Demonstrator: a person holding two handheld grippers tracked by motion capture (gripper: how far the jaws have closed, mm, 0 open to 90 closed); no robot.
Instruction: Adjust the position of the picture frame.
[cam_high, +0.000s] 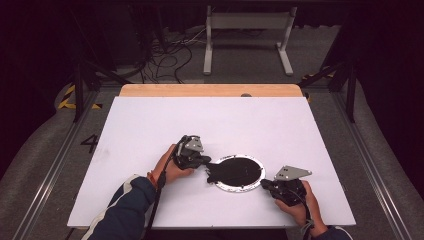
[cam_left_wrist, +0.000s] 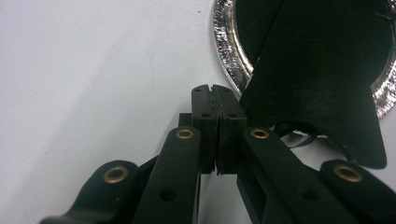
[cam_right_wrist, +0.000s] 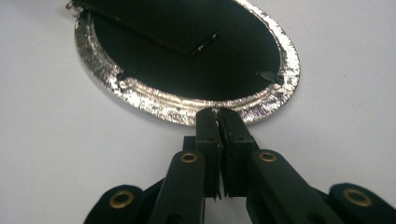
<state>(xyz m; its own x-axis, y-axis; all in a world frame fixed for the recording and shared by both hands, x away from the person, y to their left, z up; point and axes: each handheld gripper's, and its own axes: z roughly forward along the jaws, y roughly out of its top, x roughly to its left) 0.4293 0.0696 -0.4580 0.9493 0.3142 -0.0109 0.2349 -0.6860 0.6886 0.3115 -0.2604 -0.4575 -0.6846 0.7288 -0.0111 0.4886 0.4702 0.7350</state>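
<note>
High view | foil tray (cam_high: 227, 186) between both grippers | left jaws closed, empty | right jaws pinch rim

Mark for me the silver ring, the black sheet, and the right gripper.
silver ring (cam_right_wrist: 154, 100), right gripper view, on its near rim.
black sheet (cam_left_wrist: 322, 88), left gripper view, on the middle of its flat face.
right gripper (cam_right_wrist: 218, 113), right gripper view, at the tips of its shut jaws, against the ring's edge.

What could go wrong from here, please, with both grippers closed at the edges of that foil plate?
The right gripper seems to pinch only the thin rim of the foil plate, so a pull may tear or bend it. The left gripper is closed beside the black sheet; its hold looks uncertain and may slip.
</note>
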